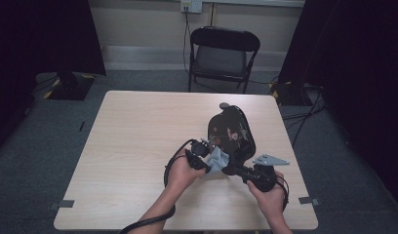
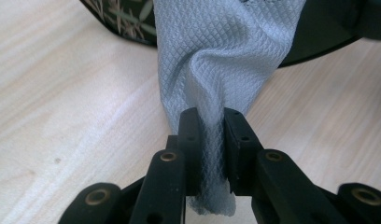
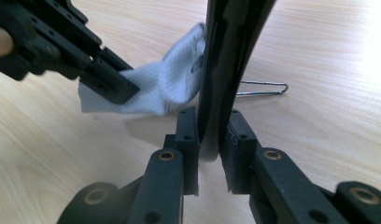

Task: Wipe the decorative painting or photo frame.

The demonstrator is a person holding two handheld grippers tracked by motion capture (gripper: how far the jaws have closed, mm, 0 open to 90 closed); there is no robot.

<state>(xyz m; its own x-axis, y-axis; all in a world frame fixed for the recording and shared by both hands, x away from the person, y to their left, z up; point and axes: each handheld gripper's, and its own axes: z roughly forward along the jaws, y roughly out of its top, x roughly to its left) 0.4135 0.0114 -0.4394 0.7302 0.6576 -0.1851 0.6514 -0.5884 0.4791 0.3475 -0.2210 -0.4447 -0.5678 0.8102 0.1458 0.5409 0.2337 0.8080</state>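
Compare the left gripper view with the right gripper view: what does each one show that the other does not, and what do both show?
Left gripper view alone: the left hand-held gripper shut on the grey cloth, whose diamond weave is clear, and a leaf pattern on the black lacquered tray.

Right gripper view alone: the right hand-held gripper shut on the tray's thin edge, so the tray stands on edge, and a thin wire loop on the table behind it.

Both: the cloth against the tray, and the pale wooden table.
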